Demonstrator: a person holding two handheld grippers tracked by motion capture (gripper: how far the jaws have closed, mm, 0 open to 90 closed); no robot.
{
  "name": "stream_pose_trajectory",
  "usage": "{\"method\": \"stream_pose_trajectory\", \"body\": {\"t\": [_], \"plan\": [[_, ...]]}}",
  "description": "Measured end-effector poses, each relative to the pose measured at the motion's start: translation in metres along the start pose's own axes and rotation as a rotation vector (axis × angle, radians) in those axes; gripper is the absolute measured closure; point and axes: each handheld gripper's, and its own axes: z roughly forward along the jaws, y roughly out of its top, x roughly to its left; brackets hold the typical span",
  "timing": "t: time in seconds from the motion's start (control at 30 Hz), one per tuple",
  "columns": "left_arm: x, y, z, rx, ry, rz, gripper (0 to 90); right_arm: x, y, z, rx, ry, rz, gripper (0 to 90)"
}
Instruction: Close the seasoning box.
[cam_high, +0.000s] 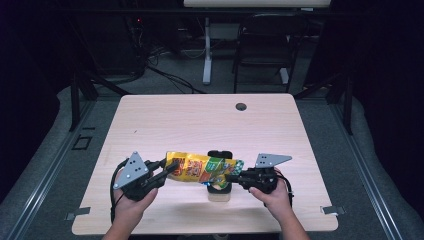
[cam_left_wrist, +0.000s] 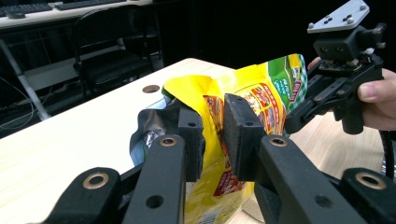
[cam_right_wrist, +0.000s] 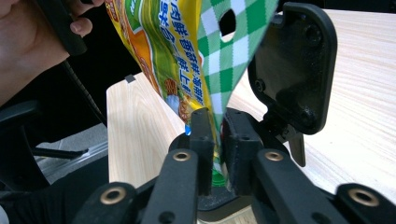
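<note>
Yellow snack bag (cam_high: 202, 168) hangs above the bench (cam_high: 200, 120), stretched between both tools. Left tool (cam_high: 167, 170) clamps one end; right tool (cam_high: 231, 176) pinches the green checked end, jaws nearly closed

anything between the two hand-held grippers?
Yes: the yellow snack bag spans from the left hand-held gripper to the right hand-held gripper, over a black holder, in the high view.

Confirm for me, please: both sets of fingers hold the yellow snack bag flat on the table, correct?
Not quite: the yellow snack bag is held by the left gripper and right gripper, but lifted above the table, as the high view shows.
</note>
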Motion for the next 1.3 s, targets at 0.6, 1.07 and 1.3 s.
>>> {"method": "stream_pose_trajectory", "body": {"t": [0.6, 1.07, 1.3], "plan": [[0.013, -0.014, -0.012, -0.008, 0.009, -0.029, 74.9, 0.015, 0.011, 0.008, -0.019, -0.050, -0.058, 90.0], [0.024, -0.039, -0.020, -0.005, -0.002, -0.056, 68.0, 0.020, 0.020, 0.017, -0.025, -0.054, -0.070, 90.0], [0.029, -0.049, -0.023, -0.011, -0.010, -0.072, 65.9, 0.023, 0.026, 0.021, -0.008, -0.040, -0.065, 90.0]]}}
